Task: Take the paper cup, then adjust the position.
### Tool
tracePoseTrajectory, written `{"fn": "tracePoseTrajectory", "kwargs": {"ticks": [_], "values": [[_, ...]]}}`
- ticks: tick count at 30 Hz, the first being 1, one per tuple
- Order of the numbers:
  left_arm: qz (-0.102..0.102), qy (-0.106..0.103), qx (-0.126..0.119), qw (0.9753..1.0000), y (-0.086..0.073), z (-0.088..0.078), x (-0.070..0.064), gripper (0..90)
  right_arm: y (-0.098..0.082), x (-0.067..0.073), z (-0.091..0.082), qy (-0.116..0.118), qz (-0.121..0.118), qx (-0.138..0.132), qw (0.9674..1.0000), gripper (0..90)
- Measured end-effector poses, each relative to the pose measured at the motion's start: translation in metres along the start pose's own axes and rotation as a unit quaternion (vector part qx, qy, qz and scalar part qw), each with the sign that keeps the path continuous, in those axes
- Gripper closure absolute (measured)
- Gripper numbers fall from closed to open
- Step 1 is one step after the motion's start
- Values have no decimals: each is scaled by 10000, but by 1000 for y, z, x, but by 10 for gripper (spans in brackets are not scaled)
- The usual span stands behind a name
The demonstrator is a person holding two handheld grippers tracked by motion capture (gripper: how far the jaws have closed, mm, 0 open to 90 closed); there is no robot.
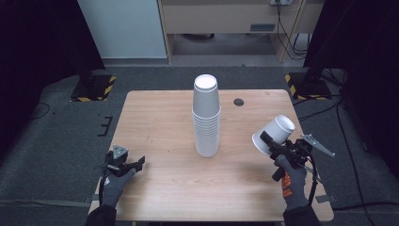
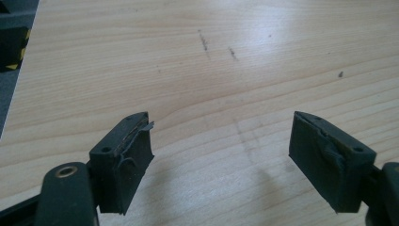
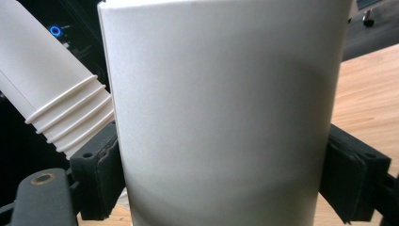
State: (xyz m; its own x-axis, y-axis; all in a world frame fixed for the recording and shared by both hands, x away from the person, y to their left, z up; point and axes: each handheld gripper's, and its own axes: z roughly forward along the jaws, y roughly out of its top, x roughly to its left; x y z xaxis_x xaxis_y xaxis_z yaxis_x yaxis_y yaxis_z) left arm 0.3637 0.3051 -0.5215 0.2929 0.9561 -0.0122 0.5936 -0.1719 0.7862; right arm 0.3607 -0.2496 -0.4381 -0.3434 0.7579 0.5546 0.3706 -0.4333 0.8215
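standing near the middle of the wooden table (image 1: 160, 113), a tall stack of white paper cups (image 1: 206, 117) rises upside down, with the flat bottom of the top cup facing up. the right gripper (image 1: 272, 143) is at about 4 o'clock from this stack, well apart from it, over the right part of the table. its jaws are closed on the sides of a single white cup (image 1: 275, 133), which is tilted, with its flat bottom pointing up and to about 1 o'clock. in the right gripper view this single cup (image 3: 226, 113) sits between the two black pads, one pad pressing on each side, and the stack (image 3: 56, 94) appears behind it at the left as a slanted row of rims.

the left gripper (image 1: 136, 164) is at about 8 o'clock from the stack, low over the left near part of the table, held by a gloved hand (image 1: 115, 181). in the left gripper view its jaws stand wide apart, and between them i see only bare wood (image 2: 221, 94) with some small dark marks.

a small dark round hole (image 1: 239, 101) is in the table at about 2 o'clock from the stack.
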Motion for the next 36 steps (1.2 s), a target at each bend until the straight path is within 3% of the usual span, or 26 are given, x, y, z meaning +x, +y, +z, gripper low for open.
{"fn": "tracePoseTrajectory", "kwargs": {"ticks": [8, 16, 29, 36], "values": [[67, -96, -433, 9990, 8, -9, -9, 222, -7, 1, 5, 56, 499, -21, 9987, 153], [133, -299, -682, 9971, 13, -14, -20, 232, -10, 4, 7, 83, 667, -103, 9977, 153], [348, -699, -1105, 9908, 26, -21, -50, 239, -12, 8, 14, 239, 898, -138, 9956, 153], [440, -937, -1250, 9867, 31, -22, -68, 241, -10, 5, 11, 266, 1210, -326, 9918, 153]]}}
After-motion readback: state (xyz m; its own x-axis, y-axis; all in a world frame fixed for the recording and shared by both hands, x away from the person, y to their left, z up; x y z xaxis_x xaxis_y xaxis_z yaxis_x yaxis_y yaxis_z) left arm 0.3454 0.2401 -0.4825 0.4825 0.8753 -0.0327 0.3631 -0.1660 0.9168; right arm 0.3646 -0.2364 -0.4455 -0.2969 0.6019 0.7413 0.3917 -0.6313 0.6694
